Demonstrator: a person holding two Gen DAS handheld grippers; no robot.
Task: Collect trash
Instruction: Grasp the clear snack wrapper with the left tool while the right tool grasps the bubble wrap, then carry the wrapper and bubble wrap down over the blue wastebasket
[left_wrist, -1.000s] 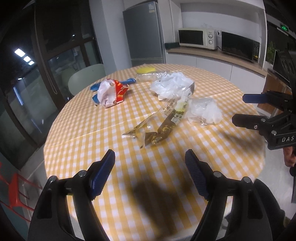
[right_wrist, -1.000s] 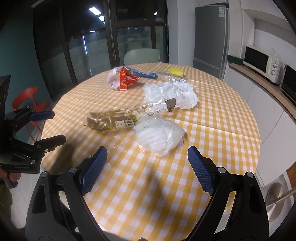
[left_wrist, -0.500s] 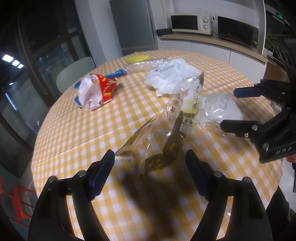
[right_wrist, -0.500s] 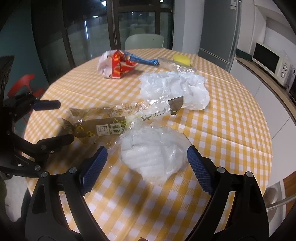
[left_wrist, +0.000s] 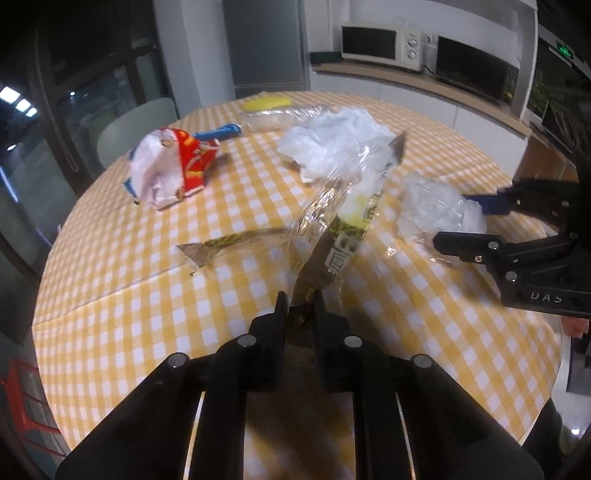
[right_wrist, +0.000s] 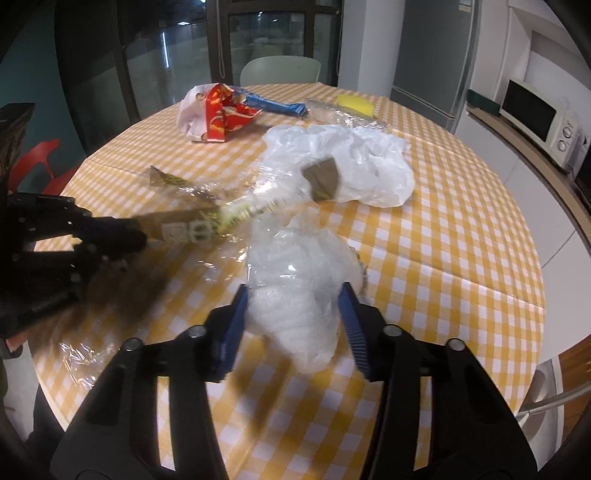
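Your left claw had just been closing and pinched the near end of the long clear-and-brown printed wrapper, which lay diagonally on the yellow checked surface. Your right claw had just been closing too, its blue pads squeezing the crumpled clear plastic bag of white foam just right of the wrapper. A firm hold before lifting looked wise; thin film slips, and the wrapper's loose clear film trailed toward the bag.
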